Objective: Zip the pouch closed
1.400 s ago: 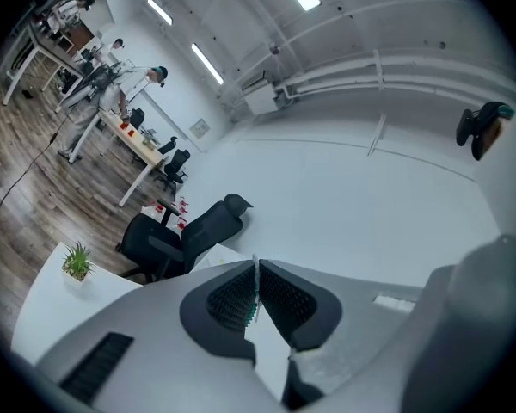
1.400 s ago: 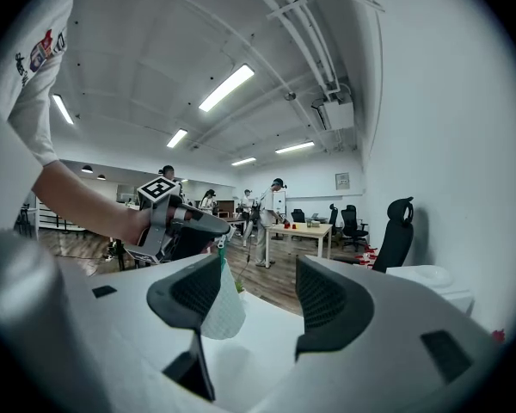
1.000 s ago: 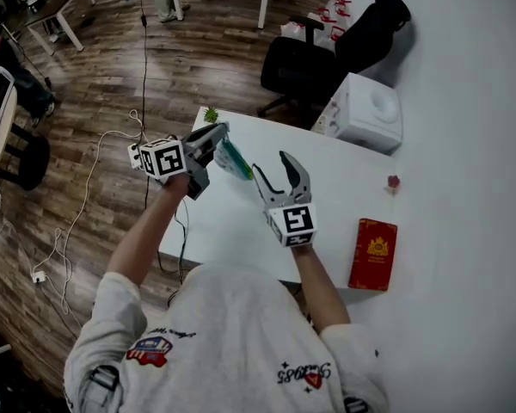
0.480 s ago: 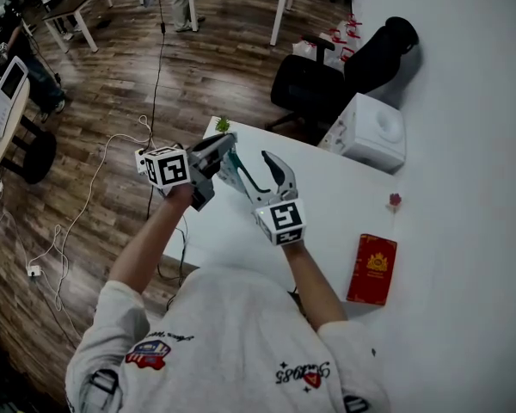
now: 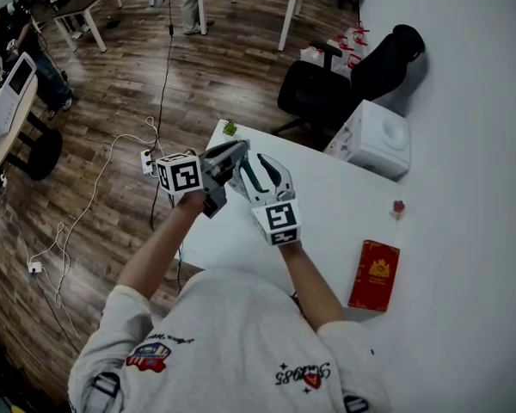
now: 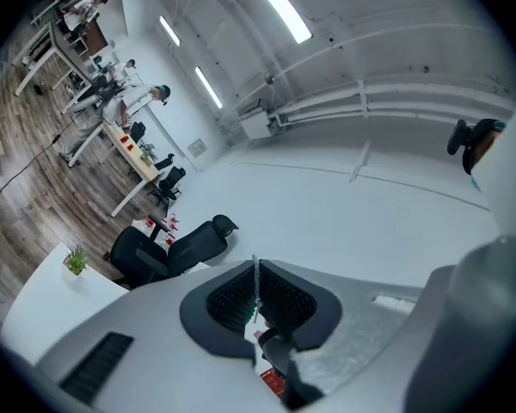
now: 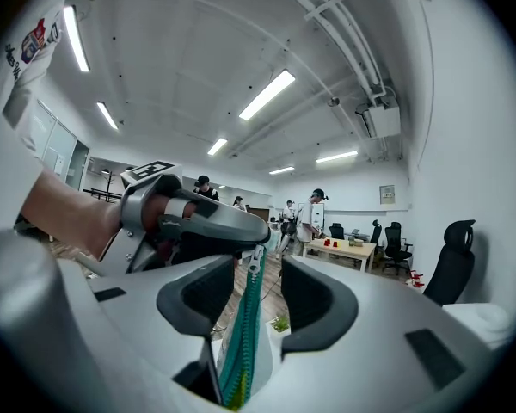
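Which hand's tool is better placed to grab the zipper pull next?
Right: the right tool is closing with the zipper pull between its jaws; the left tool is shut on the pouch.

- The pouch [image 5: 243,176], pale with a teal zipper [image 7: 243,334], hangs edge-on in mid-air at the centre of the head view.
- Its thin edge [image 6: 255,286] is pinched between the closed jaws of the left gripper [image 5: 230,156].
- The zipper stands upright between the closing jaws of the right gripper [image 5: 260,170], its metal pull [image 7: 254,261] at the upper end.
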